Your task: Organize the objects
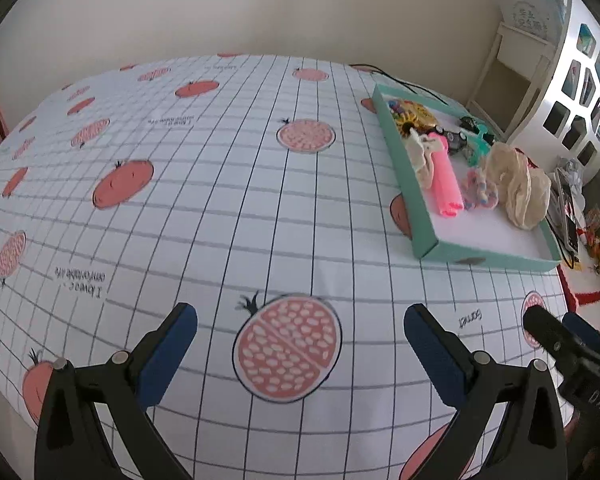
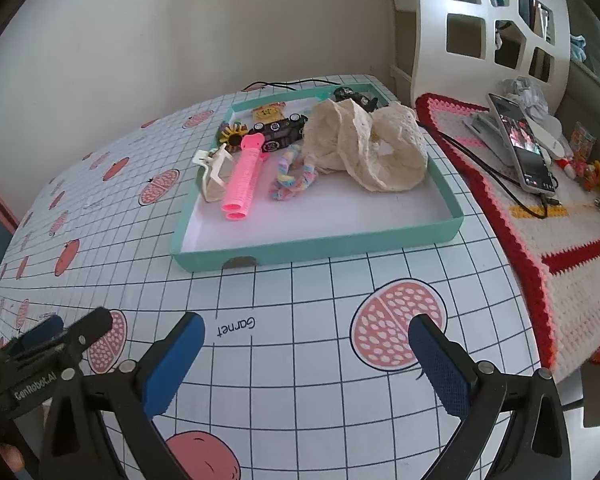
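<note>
A teal tray [image 2: 320, 246] [image 1: 404, 176] with a white floor sits on the gridded pomegranate tablecloth. Inside it lie a pink roller [image 2: 242, 176] [image 1: 446, 178], a white claw clip [image 2: 212, 168], a pastel braided hair tie [image 2: 294, 176] [image 1: 478, 190], cream lace scrunchies [image 2: 374, 148] [image 1: 516, 184], a black toy car [image 2: 280, 132] and a yellow flower piece [image 2: 234, 134]. My right gripper [image 2: 306, 356] hangs open and empty in front of the tray. My left gripper [image 1: 300, 344] is open and empty over a pomegranate print, left of the tray.
A crocheted red-and-white mat [image 2: 540, 216] lies right of the tray with a phone [image 2: 520, 144] on a stand, a cable and small toys. A white lattice shelf [image 2: 496, 20] stands behind. The table edge runs near the tray's right side.
</note>
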Available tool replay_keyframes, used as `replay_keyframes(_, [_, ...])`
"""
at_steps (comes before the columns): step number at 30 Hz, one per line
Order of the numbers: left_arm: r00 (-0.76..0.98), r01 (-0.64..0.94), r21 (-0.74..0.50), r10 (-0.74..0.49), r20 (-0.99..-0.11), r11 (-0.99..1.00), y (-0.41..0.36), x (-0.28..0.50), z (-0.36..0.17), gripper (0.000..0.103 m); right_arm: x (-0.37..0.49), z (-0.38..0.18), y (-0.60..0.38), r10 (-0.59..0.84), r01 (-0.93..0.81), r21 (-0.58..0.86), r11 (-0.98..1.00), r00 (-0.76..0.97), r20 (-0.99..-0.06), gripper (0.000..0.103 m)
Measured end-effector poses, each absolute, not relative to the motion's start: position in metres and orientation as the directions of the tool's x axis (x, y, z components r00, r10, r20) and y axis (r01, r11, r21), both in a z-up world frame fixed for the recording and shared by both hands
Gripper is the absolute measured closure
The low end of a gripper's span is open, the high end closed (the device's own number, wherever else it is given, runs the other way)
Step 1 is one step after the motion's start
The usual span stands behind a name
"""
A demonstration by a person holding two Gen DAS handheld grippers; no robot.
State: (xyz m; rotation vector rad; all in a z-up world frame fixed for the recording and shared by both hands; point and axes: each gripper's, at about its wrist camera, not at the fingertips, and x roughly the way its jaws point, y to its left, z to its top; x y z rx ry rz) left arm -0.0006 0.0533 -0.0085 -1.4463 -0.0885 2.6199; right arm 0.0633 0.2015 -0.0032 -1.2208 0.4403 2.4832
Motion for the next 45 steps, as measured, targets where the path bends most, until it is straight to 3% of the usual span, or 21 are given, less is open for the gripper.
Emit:
replay_keyframes(7, [-0.513, -0.099, -0.069, 0.111, -0.851, -0.993, 0.051, 0.007, -0.021, 0.0, 0.069, -0.011, 0.198, 0.166, -0.429, 0.112, -0.896, -0.559, -0.813, 0.0])
replay_keyframes(45, [-0.512, -0.057, -0.11, 0.124, -0.85, -0.992, 0.037, 0.012, -0.033, 0.0, 0.072, -0.018, 0.195, 0.2, -0.439, 0.067, -0.896, -0.534, -0.821, 0.0])
